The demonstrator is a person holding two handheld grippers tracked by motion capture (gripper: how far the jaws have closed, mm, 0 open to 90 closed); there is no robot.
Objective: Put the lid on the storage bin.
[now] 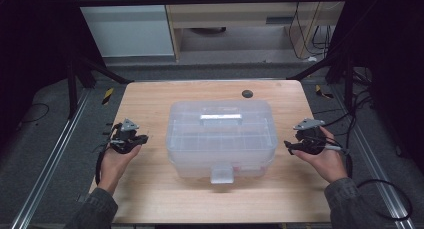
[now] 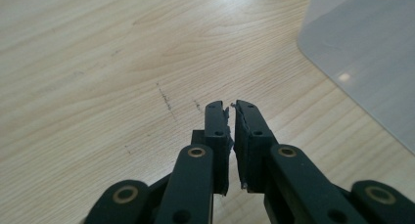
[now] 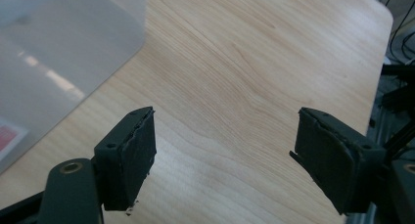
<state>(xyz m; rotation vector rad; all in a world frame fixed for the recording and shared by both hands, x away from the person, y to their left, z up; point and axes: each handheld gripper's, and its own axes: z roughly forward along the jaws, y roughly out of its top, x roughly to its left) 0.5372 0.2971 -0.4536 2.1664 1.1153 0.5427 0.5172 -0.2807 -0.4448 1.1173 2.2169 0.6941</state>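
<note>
A translucent plastic storage box point(image 1: 221, 136) with a lid, a top handle and a front latch stands in the middle of the wooden table point(image 1: 150, 189). My left gripper point(image 1: 142, 138) hovers left of the box, held in a hand, jaws pointing toward it. In the left gripper view that gripper point(image 2: 231, 105) is shut with nothing between its pads, and the box's corner point(image 2: 367, 53) lies at the upper right. My right gripper point(image 1: 288, 146) sits right of the box. In the right gripper view it point(image 3: 222, 136) stands wide open over bare wood, the box wall point(image 3: 58, 53) at the left.
A small dark round grommet point(image 1: 246, 93) sits near the table's far edge. Black frame posts and cables point(image 1: 350, 89) stand beyond the right side. Metal rails point(image 1: 50, 154) run along both sides of the table. A red-and-white label point(image 3: 10, 136) shows through the box wall.
</note>
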